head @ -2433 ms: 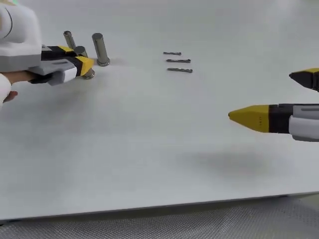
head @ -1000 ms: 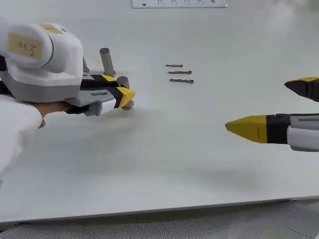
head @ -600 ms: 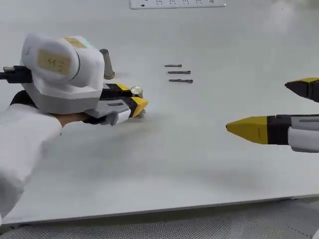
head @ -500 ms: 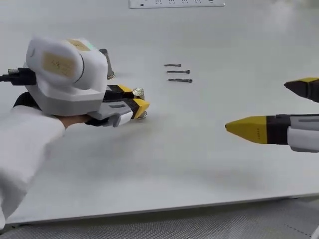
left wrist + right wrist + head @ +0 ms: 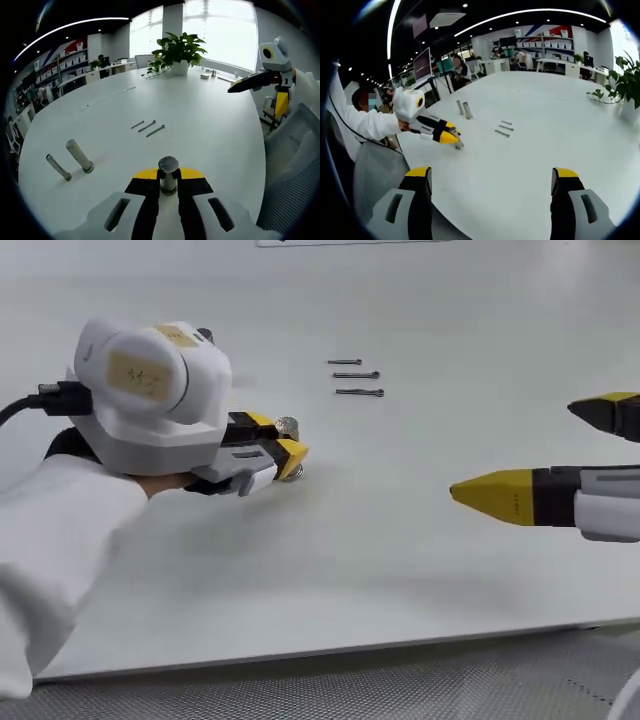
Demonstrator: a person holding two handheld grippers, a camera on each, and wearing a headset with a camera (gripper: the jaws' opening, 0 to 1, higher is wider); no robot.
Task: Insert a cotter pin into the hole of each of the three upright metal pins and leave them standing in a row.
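I wear a white sleeve (image 5: 50,540); my left gripper (image 5: 292,455) has a white housing (image 5: 160,430), yellow-tipped black jaws and a black cable (image 5: 30,406).

Yellow-tipped right gripper (image 5: 492,175) gapes wide above the white table (image 5: 530,160). Three thin cotter pins (image 5: 503,128) lie near two upright steel pins (image 5: 464,109).

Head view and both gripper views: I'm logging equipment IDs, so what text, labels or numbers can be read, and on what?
Yellow sticker on the white body of the left gripper: dark handwritten marks, too blurred to read.
Smaller sticker on top of that body: too blurred to read.
Red and blue wall panel, right gripper view: any lettering too small to read.
No text can be quoted.
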